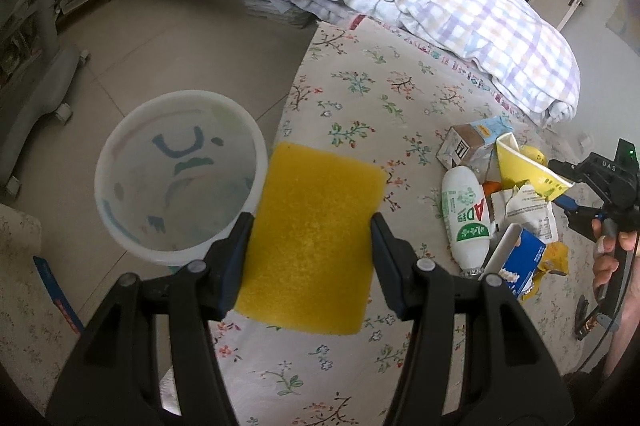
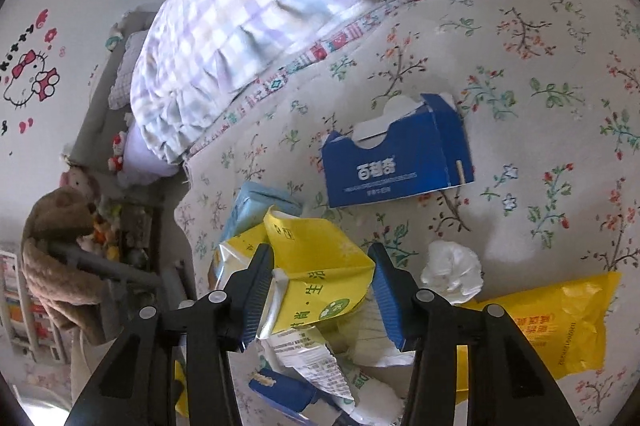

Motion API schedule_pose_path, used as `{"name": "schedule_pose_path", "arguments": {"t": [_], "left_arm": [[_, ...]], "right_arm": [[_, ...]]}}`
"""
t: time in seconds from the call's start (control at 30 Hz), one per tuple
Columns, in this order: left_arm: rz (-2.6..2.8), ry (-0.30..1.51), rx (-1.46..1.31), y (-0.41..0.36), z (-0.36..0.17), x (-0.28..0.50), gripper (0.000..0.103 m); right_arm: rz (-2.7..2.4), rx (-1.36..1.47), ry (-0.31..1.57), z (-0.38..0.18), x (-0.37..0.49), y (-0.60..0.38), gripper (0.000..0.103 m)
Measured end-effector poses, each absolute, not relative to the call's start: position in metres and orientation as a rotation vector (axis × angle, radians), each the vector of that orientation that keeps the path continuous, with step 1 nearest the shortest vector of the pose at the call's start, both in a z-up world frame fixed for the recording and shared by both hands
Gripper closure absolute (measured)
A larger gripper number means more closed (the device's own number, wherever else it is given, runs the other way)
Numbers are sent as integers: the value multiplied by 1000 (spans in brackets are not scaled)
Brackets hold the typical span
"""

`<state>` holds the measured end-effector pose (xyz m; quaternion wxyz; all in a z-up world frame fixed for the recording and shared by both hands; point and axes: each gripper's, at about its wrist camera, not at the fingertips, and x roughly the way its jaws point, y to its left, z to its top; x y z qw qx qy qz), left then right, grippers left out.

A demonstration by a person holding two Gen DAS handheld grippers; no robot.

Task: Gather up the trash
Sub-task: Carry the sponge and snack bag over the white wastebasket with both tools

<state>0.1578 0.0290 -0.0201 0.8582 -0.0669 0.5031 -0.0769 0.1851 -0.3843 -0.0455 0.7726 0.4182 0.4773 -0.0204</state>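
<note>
Holding a yellow sponge (image 1: pixel 316 246) between its fingers, the left gripper (image 1: pixel 312 226) hangs at the bed (image 1: pixel 360 97) edge, just beside the white bin (image 1: pixel 180 177) on the floor — fingers pinching the sponge by its two long sides, sponge flat and facing up. Bin looks empty inside, only the printed pattern shows.

Step in hand, as I read it: drop the sponge in the bin. To do it well — carry the sponge left until it is fully over the bin mouth, not over the rim, since its near corner now overlaps the rim only. Tilt it down a bit so it slides in, then spread the fingers. The bin is light plastic, so a knock on the rim could tip it.

Right gripper (image 2: pixel 320 278) is over the trash pile on the bed, fingers spread around a yellow carton (image 2: pixel 320 266) — near both sides, but I cannot tell if they touch it. Closing here should catch the carton's folded top; crushed card gives, so squeeze firmly. Nearby on the bed: blue box (image 2: pixel 396 161), tissue wad (image 2: pixel 452 270), yellow bag (image 2: pixel 552 322), white bottle (image 1: pixel 466 214). All of it not yet binned.
</note>
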Motion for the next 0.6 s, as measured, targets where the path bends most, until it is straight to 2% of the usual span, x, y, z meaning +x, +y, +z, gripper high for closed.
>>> {"name": "schedule_pose_path", "arguments": {"t": [0.4, 0.6], "left_arm": [[-120, 998, -220, 64, -7, 159, 45], [-48, 974, -258, 93, -10, 166, 44]], "right_arm": [[13, 827, 883, 15, 162, -383, 54], [103, 752, 842, 39, 156, -352, 54]]}}
